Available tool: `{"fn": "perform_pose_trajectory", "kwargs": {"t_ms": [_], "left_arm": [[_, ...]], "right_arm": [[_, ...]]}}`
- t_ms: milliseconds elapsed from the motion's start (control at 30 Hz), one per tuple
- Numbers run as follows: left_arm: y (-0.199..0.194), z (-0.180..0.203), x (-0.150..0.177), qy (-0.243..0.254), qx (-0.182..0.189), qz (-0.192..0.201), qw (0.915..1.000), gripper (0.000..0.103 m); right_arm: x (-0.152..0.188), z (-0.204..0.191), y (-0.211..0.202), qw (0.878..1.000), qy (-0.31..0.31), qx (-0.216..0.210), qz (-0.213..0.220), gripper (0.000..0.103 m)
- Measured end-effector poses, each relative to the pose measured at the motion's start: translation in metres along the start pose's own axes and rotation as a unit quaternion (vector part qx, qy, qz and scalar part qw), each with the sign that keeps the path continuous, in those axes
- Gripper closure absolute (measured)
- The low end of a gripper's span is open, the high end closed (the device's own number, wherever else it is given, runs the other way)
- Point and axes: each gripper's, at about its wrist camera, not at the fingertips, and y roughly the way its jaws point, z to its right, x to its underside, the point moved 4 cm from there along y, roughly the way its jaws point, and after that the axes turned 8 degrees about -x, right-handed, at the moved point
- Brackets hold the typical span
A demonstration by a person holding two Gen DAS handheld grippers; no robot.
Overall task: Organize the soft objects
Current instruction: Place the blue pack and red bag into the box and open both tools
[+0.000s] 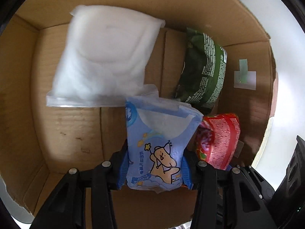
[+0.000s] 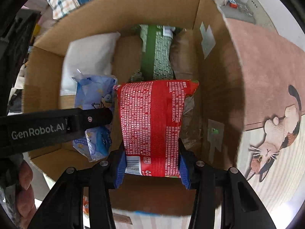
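Note:
My left gripper (image 1: 154,168) is shut on a blue tissue pack (image 1: 160,143) with a cartoon animal, held over the open cardboard box (image 1: 22,87). My right gripper (image 2: 152,165) is shut on a red soft pack (image 2: 152,126), held inside the same box (image 2: 219,66), just right of the blue pack (image 2: 95,114). The left gripper also shows in the right wrist view (image 2: 89,118). A white soft pack (image 1: 106,57) lies on the box floor at the back left, also in the right wrist view (image 2: 89,57). A green pack (image 1: 205,66) lies at the back right (image 2: 156,53). The red pack also shows in the left wrist view (image 1: 219,141).
The box stands on a pale surface (image 1: 286,57). A pink rug with a cat picture (image 2: 272,133) lies to the right of the box. Cloth and small items (image 2: 63,2) are piled behind the box. Bare cardboard floor (image 1: 72,133) shows at the box's front left.

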Motion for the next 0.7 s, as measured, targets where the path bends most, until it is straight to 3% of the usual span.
{"fn": "perform_pose_trajectory", "kwargs": {"t_ms": [167, 233, 367, 533, 600, 700], "left_arm": [[0.001, 0.007, -0.005, -0.003, 0.003, -0.007, 1.0000, 0.050], [0.001, 0.012, -0.008, -0.003, -0.004, -0.002, 1.0000, 0.036], [-0.028, 0.010, 0.000, 0.009, -0.046, 0.048, 0.9977, 0.011], [-0.063, 0.009, 0.022, 0.013, -0.071, 0.102, 0.9922, 0.008], [-0.076, 0.007, 0.037, 0.013, -0.085, 0.124, 0.9885, 0.000], [-0.092, -0.002, 0.057, 0.016, -0.109, 0.162, 0.9805, 0.000]], "right_arm": [[-0.003, -0.001, 0.009, 1.000, -0.003, 0.009, -0.019, 0.053], [-0.002, -0.007, 0.006, 1.000, -0.005, 0.003, -0.023, 0.047], [0.002, -0.019, -0.015, 0.999, -0.027, 0.034, -0.002, 0.017], [0.008, -0.028, -0.040, 0.998, -0.033, 0.041, 0.020, 0.015], [0.013, -0.033, -0.047, 0.998, -0.035, 0.038, 0.027, 0.002], [0.022, -0.035, -0.060, 0.997, -0.036, 0.044, 0.049, 0.000]]}}
